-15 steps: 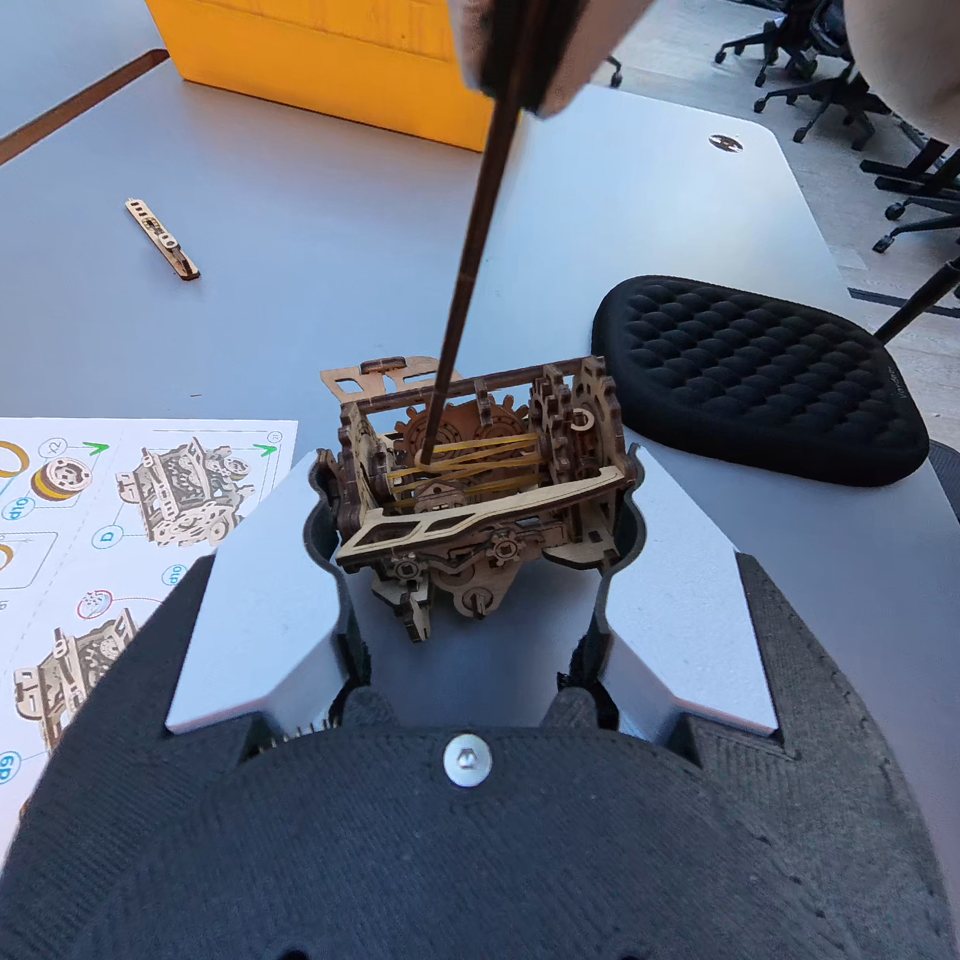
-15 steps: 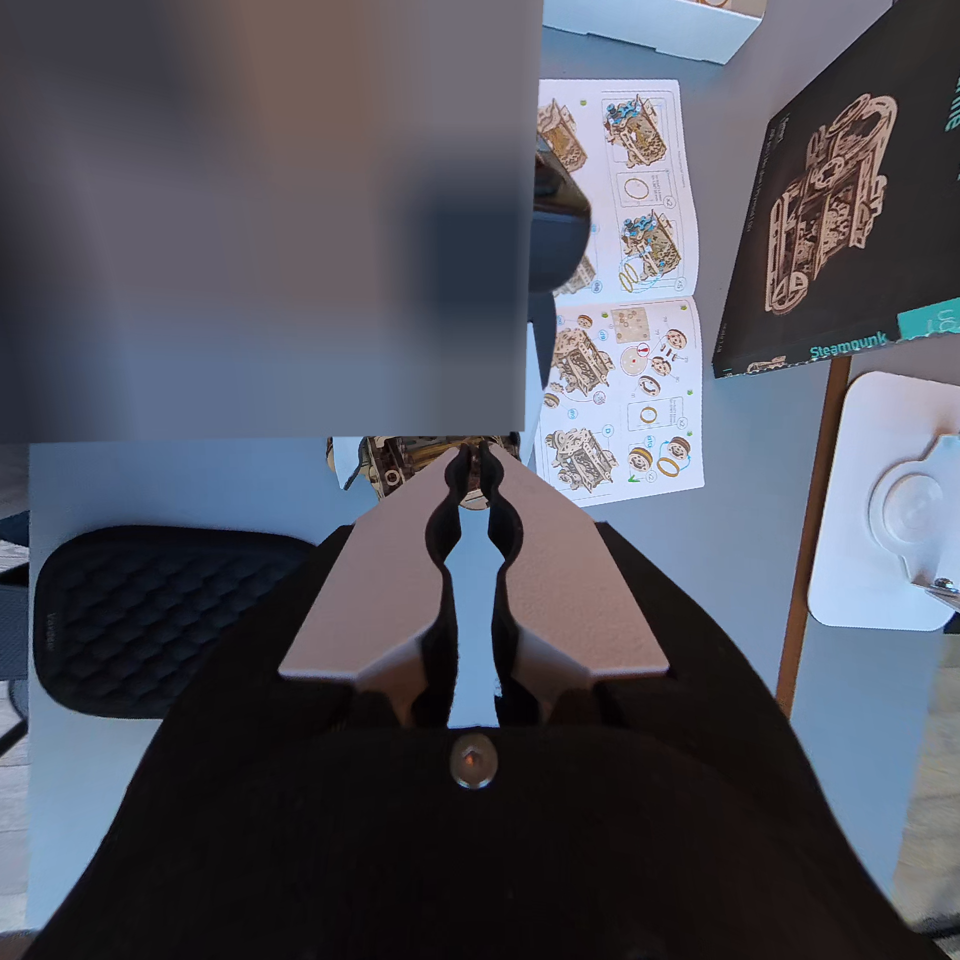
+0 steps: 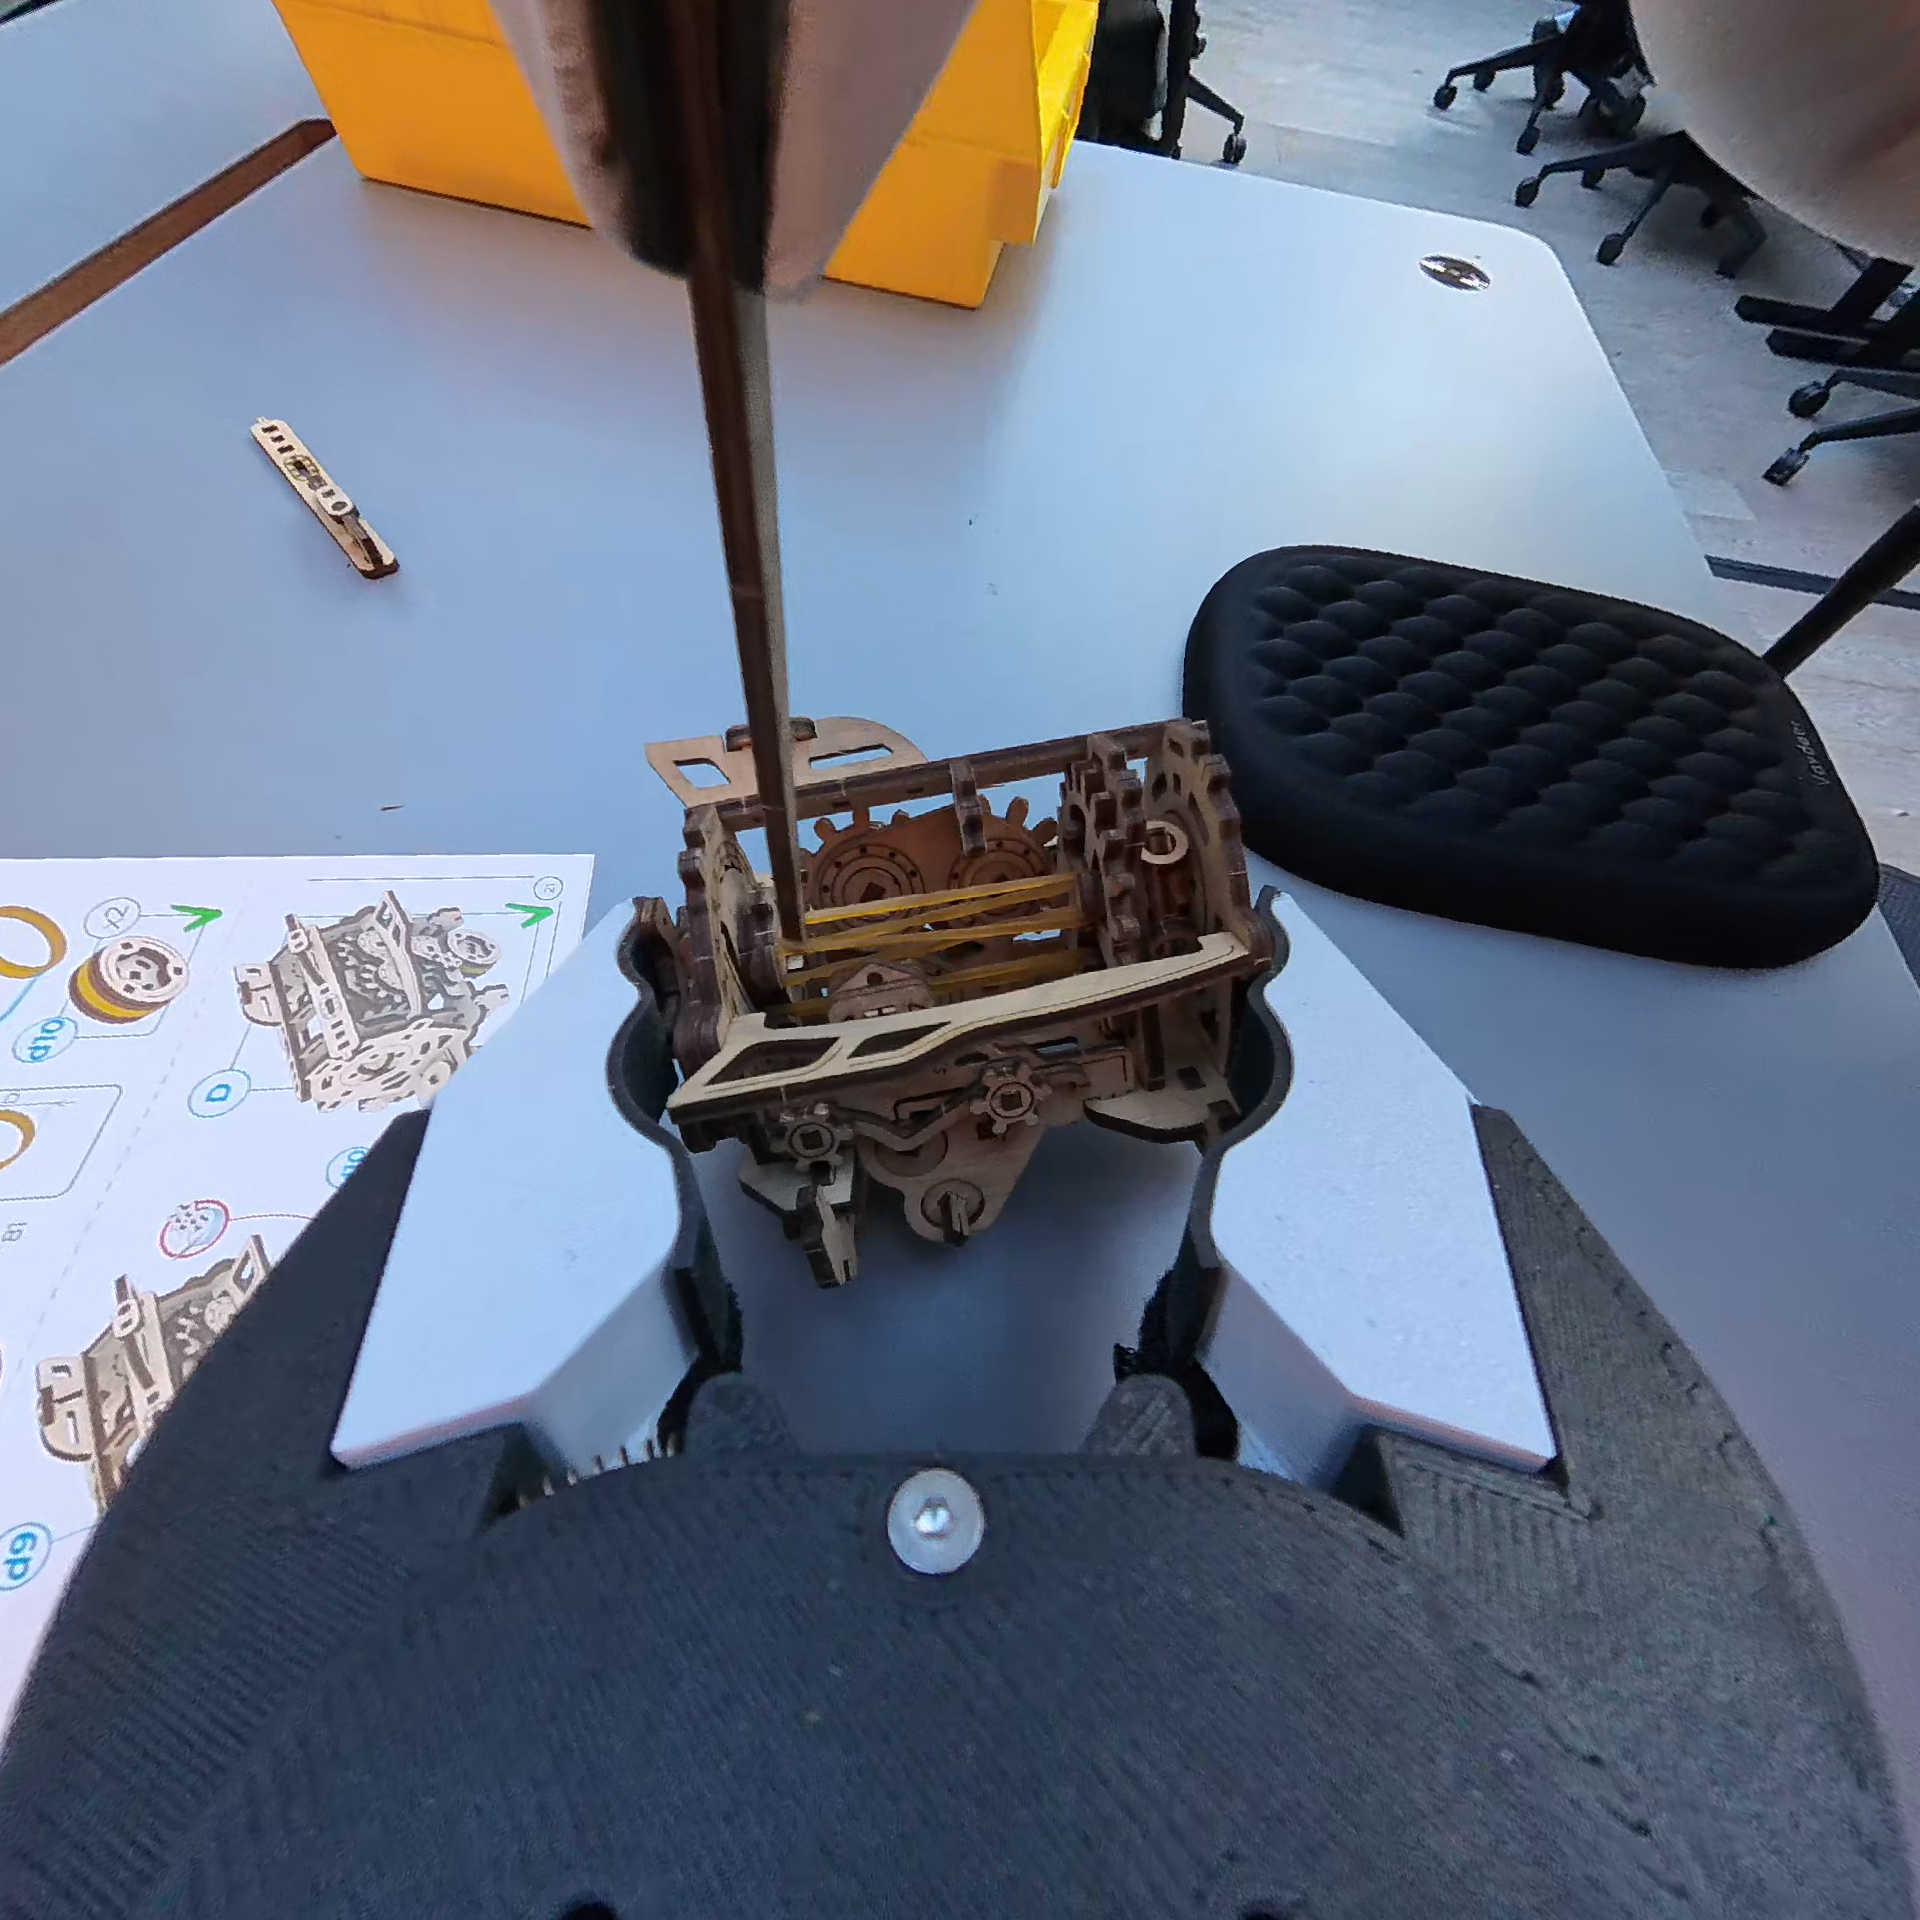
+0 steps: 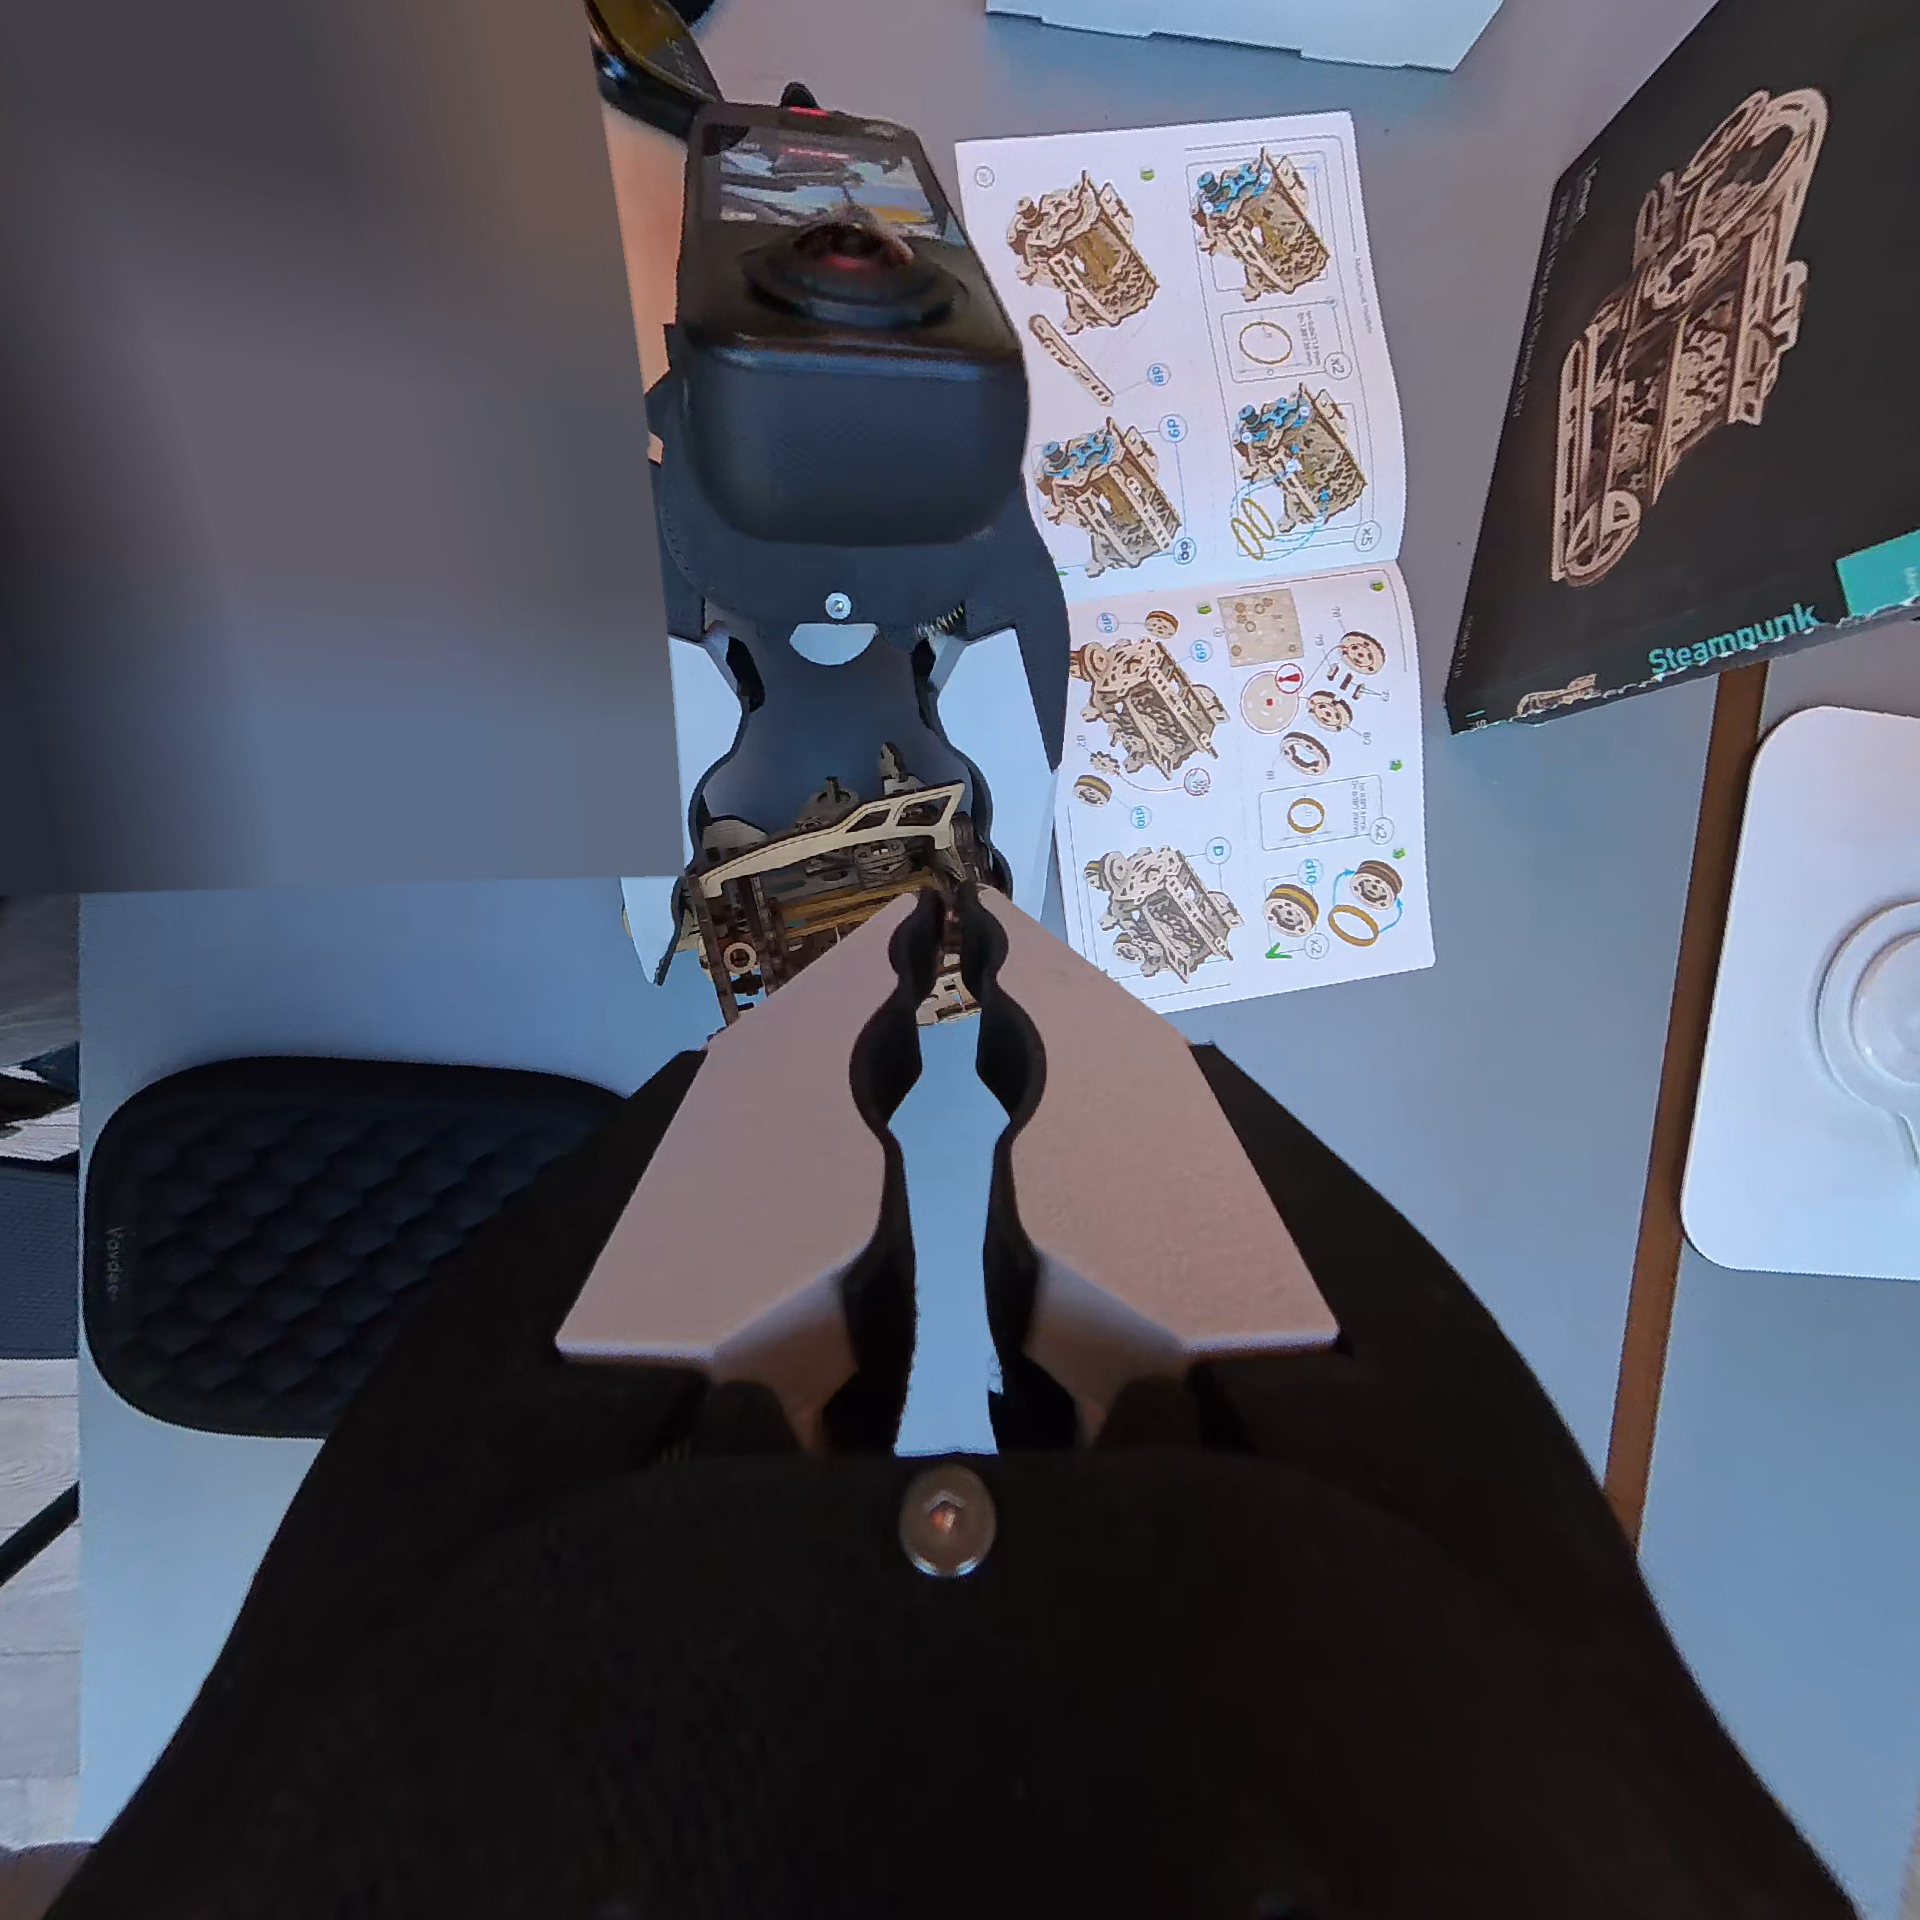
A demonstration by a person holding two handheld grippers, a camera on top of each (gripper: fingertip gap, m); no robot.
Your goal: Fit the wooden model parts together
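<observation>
On the desk's left edge lies the instruction sheet (image 3: 260, 997), clear of the work; beyond it, toward the far left corner, a loose wooden strip (image 3: 322, 497) and a yellow bin (image 3: 935, 197). My left tongs (image 3: 951, 997) stand wide apart w/ both pads bearing on the ends of the wooden model (image 3: 956, 987), mid-desk just off the sheet's right edge, so it's clamped. My right tongs (image 4: 943, 914) are shut on a thin dark stick (image 3: 753, 623) that comes down from above; its tip sits at the yellow rubber bands (image 3: 935, 935) by the model's left wall.

I judge the step is seating a band on its spool. To do it well: keep the left clamp firm but not crushing the thin side plates, work the stick tip in small moves, don't lever on the top crossbar (image 3: 966, 774). That bar & the gears crowd the tip's path. Further right a black padded mat (image 3: 1527, 748) lies near the model, not touching, by the desk's right edge.
</observation>
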